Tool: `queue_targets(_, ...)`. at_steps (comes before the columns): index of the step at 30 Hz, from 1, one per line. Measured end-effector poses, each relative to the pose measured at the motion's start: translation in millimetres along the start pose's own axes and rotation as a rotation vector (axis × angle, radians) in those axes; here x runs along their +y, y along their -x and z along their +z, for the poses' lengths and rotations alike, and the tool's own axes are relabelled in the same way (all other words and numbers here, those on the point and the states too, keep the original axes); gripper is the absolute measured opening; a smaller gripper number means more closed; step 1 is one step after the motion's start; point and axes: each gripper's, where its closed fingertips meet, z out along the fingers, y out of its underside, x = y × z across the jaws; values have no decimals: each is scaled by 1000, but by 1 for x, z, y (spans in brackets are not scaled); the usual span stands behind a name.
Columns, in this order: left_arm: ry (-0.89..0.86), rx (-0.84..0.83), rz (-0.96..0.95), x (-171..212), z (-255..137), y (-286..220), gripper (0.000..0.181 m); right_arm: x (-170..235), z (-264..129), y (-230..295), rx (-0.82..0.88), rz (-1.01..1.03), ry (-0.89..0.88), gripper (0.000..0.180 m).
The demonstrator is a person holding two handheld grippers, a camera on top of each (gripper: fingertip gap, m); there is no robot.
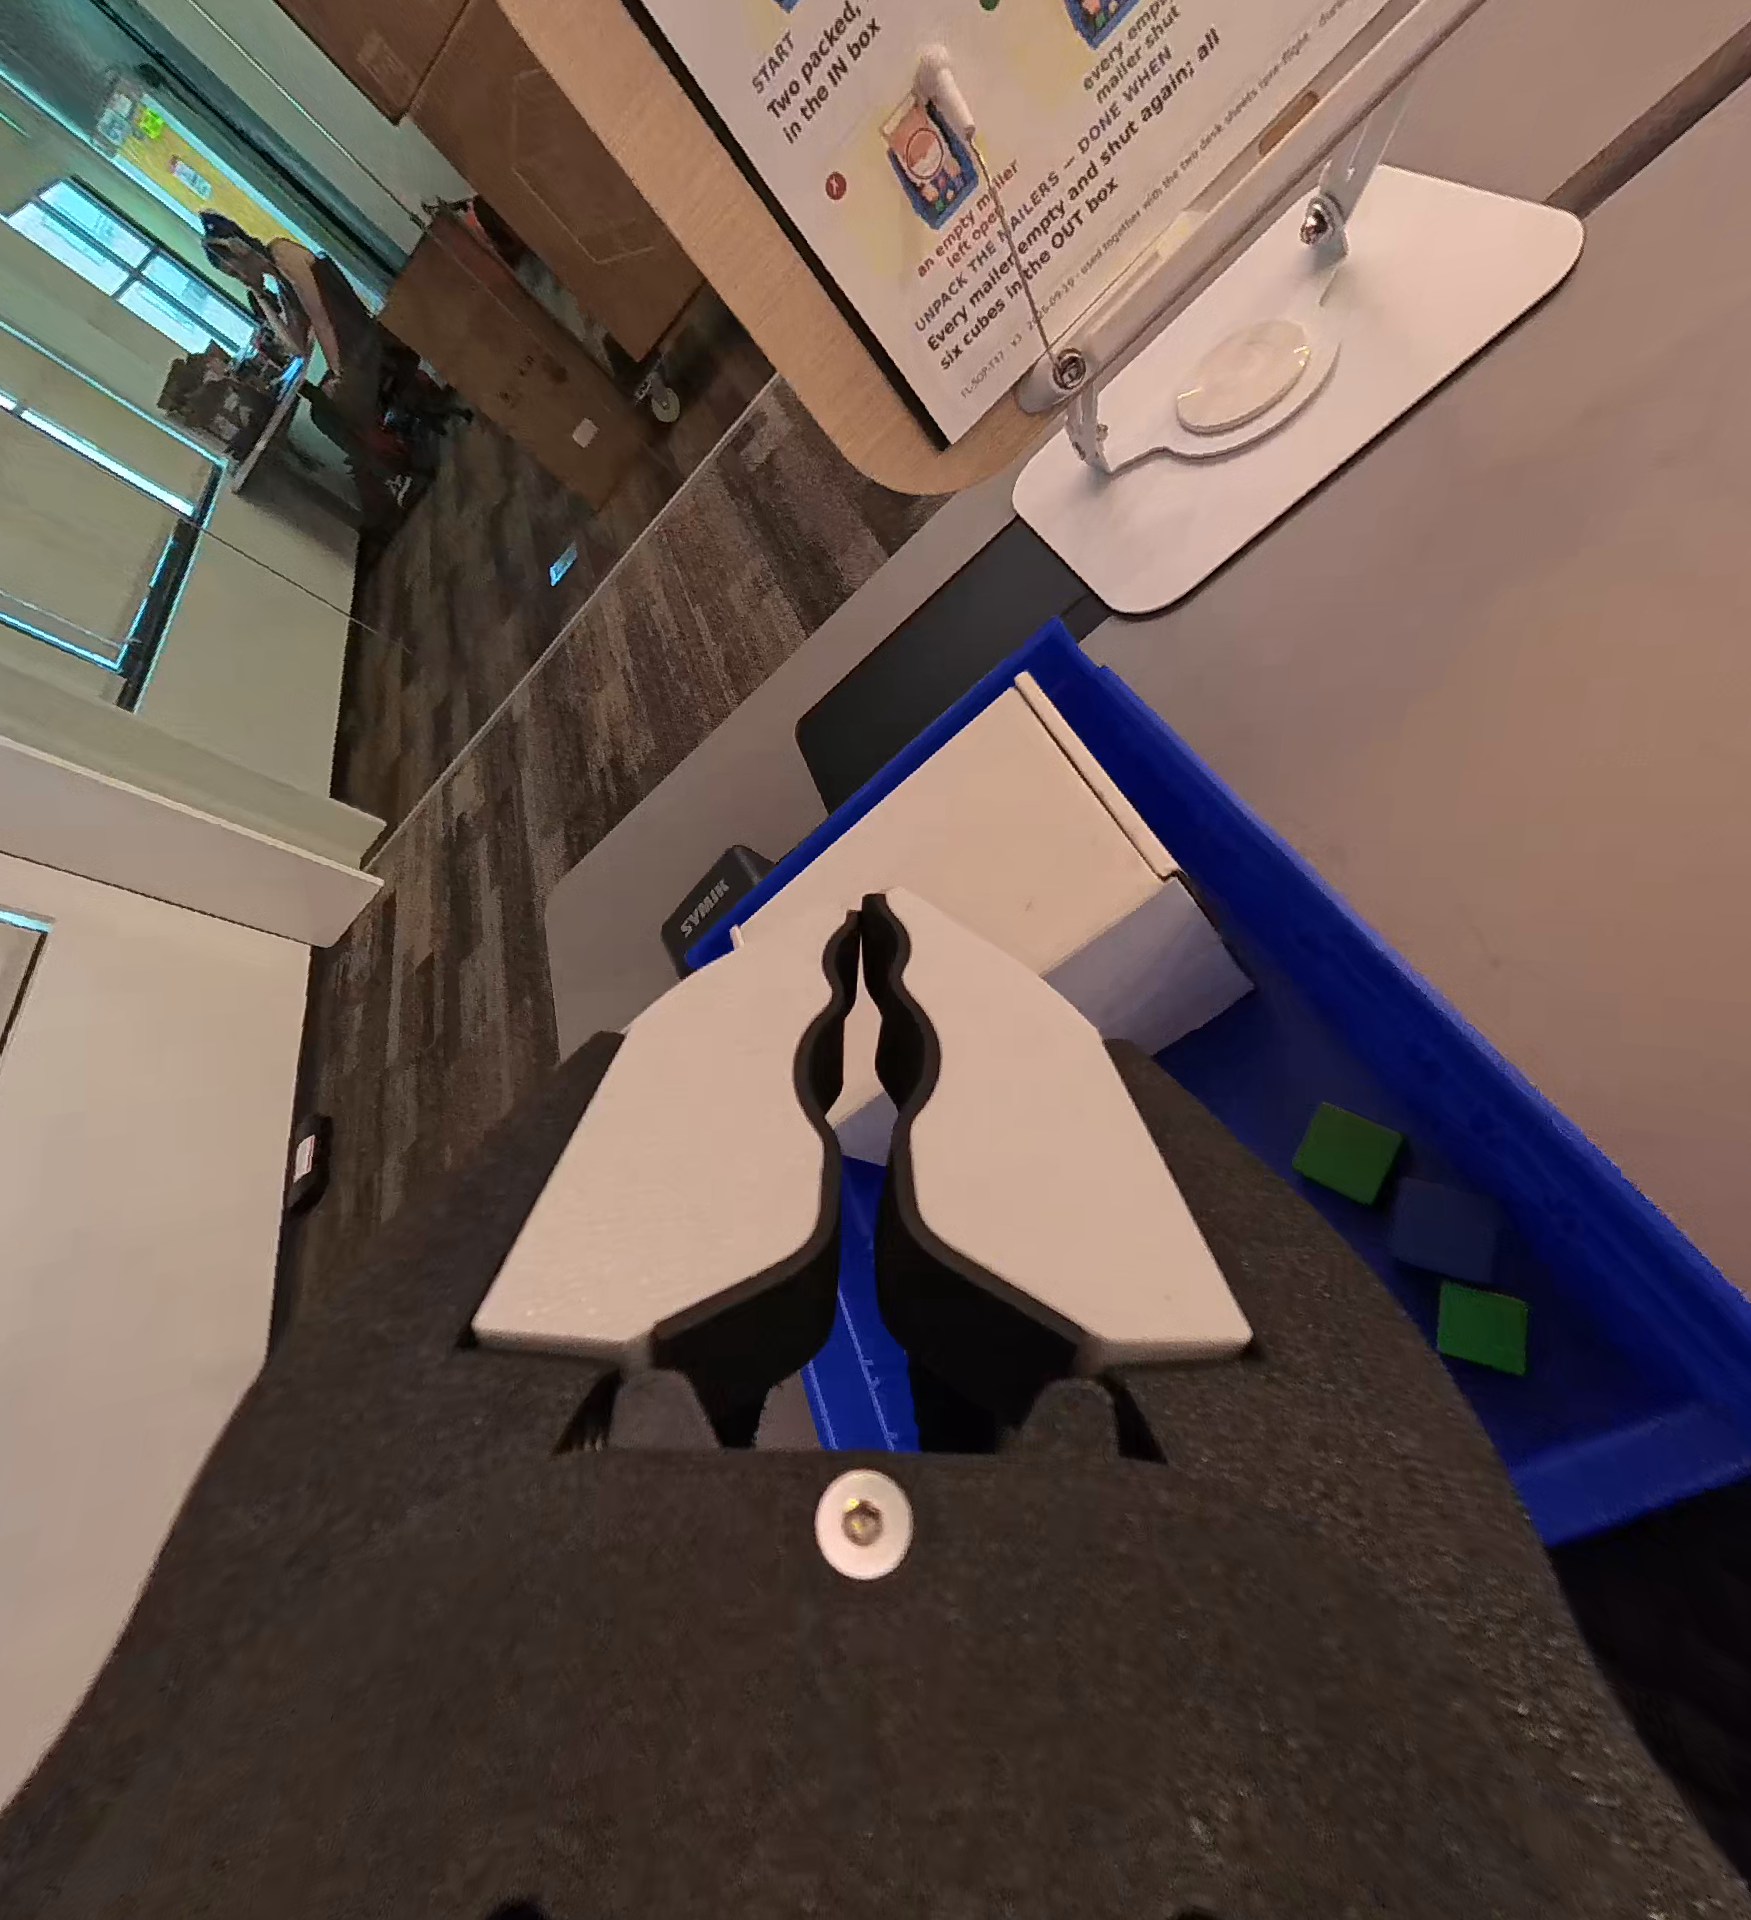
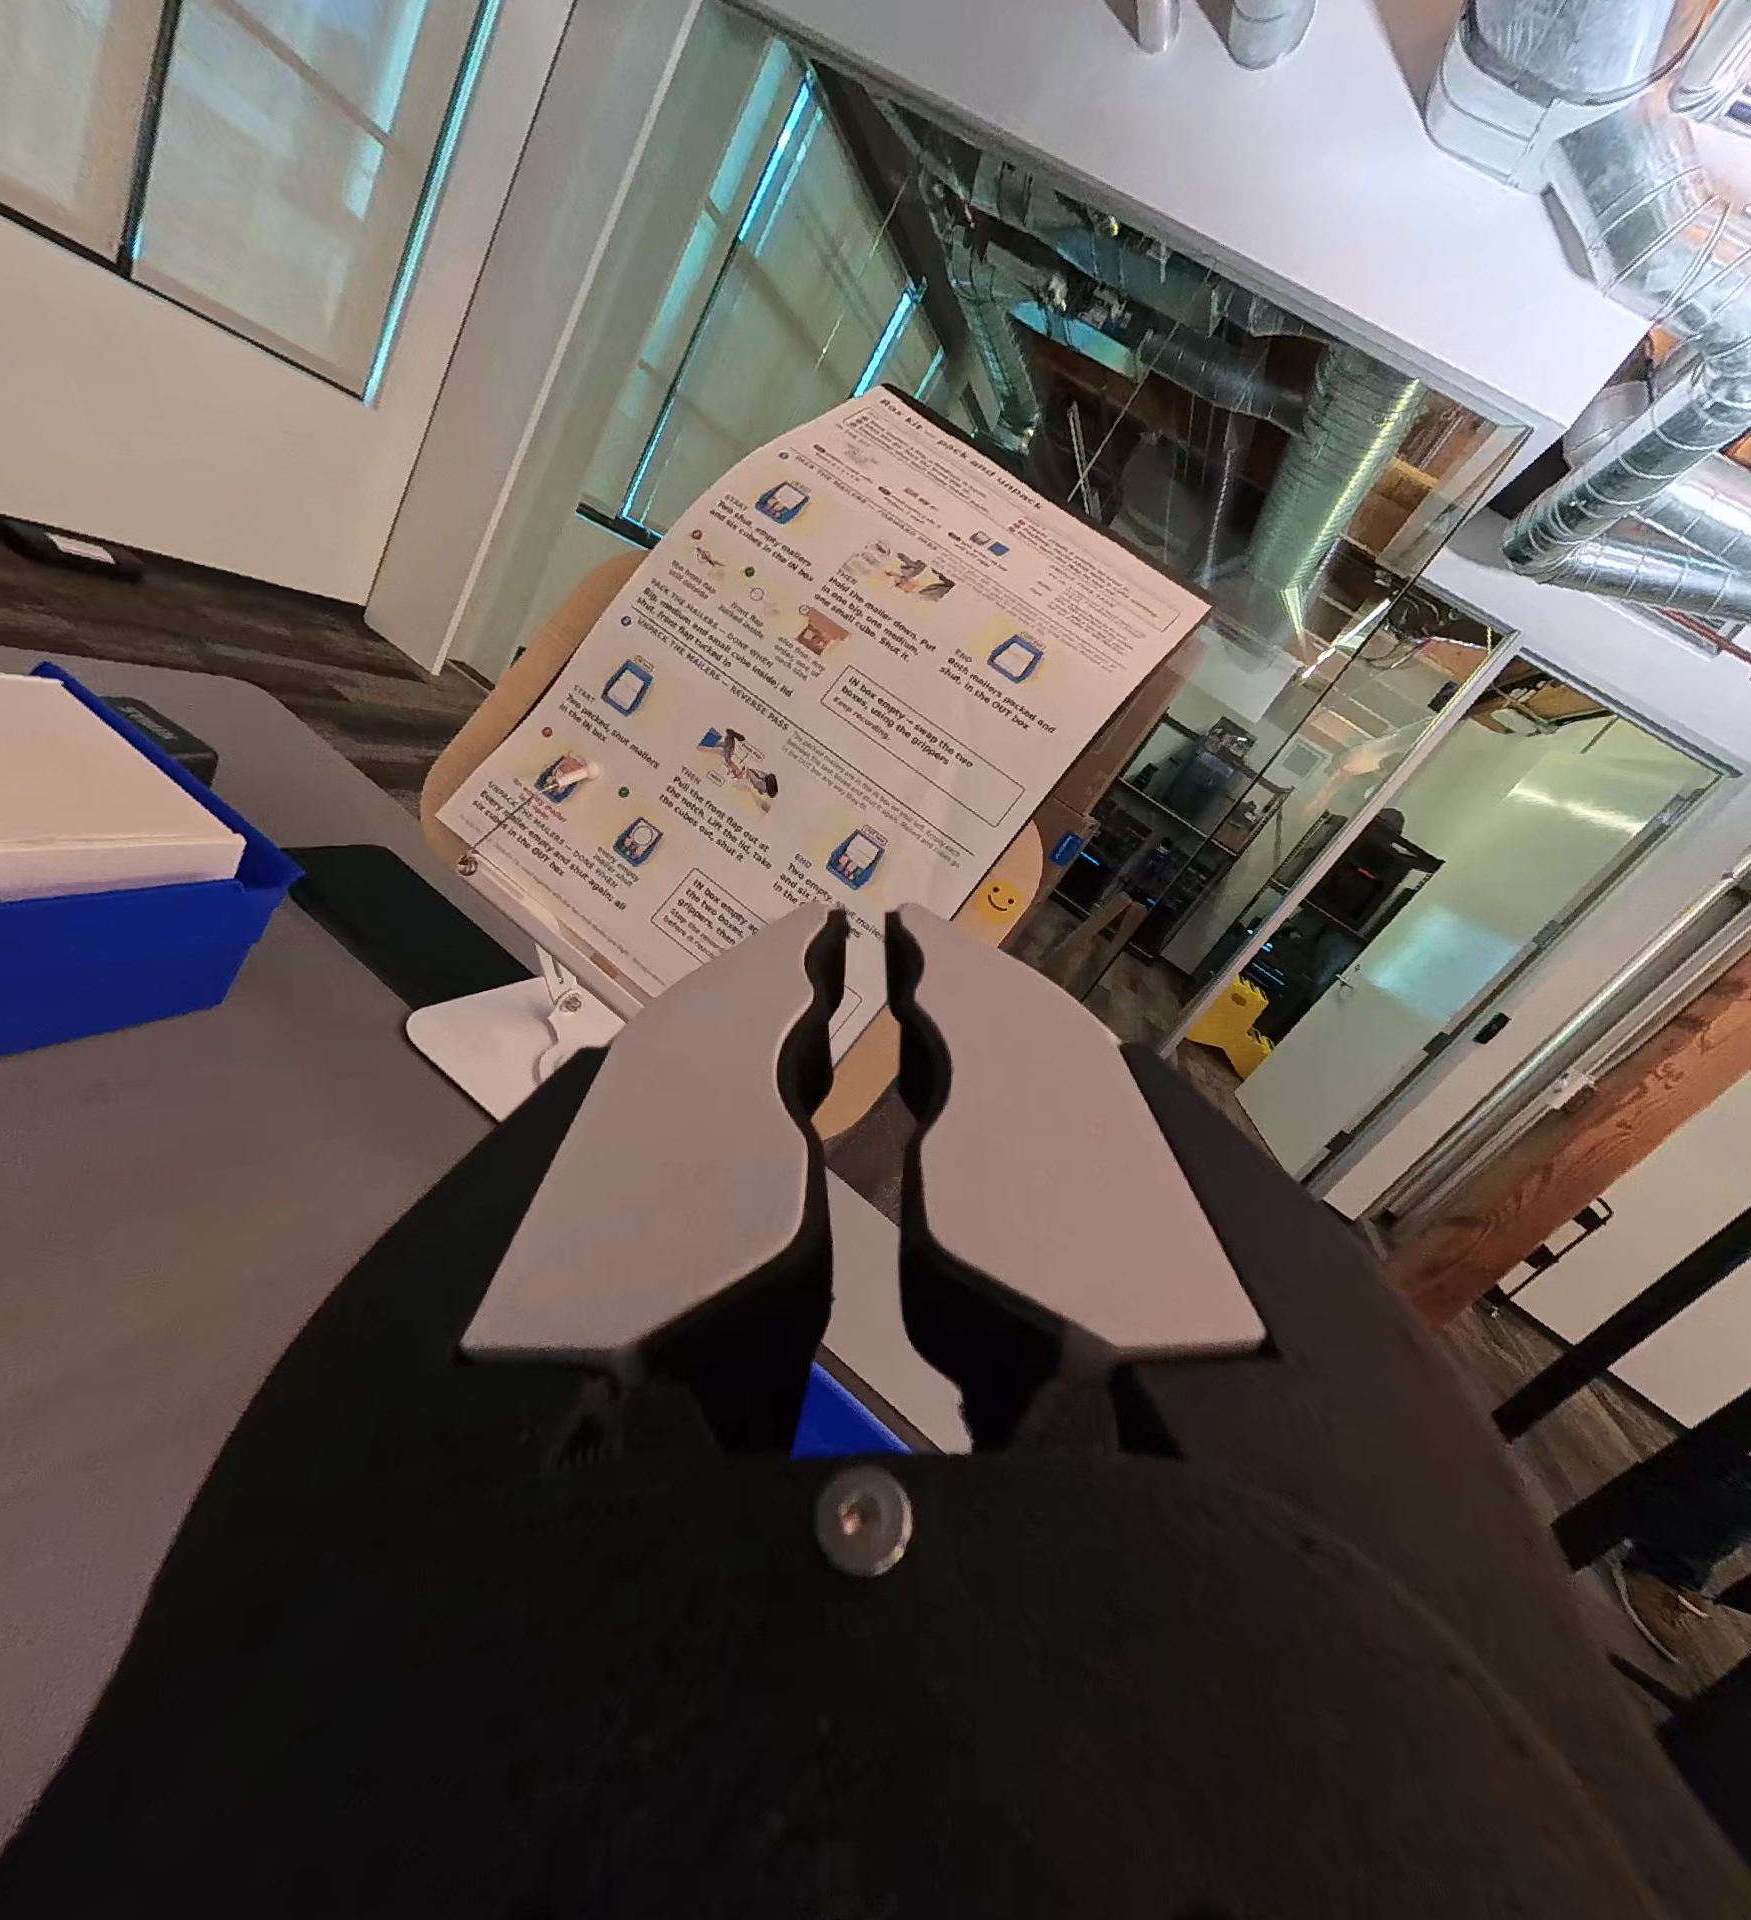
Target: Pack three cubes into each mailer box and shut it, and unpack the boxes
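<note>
left tongs [image 1: 863,925]: tips touching, holding nothing, above blue bin [image 1: 1390,935] | right tongs [image 2: 860,920]: thin gap at tips, holding nothing, aimed at instruction sheet [image 2: 819,686] | white mailer [image 1: 996,821]: closed, far end of bin | cubes: two green [image 1: 1349,1151] [image 1: 1482,1327], one dark blue [image 1: 1447,1231], on bin floor, right | bin on grey counter [image 1: 1577,727]

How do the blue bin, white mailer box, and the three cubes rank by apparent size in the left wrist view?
1. Blue bin, largest.
2. White mailer box, lying inside the bin.
3. The cubes: upper green cube, dark blue cube, lower green cube. They look about alike, so I won't rank them.
</note>
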Motion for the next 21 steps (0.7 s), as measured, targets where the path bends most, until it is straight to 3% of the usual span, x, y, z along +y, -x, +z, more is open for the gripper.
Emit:
queue_targets(6,-50,-3,4,-16,-2,-7,0,9,1,-8,43,-13,25,14)
queue_targets(15,-367,78,-127,-81,-25,-27,0,19,7,-22,40,173,-102,8)
queue_targets(21,-501,141,-186,-117,-35,-51,0,25,10,-22,68,147,-104,4)
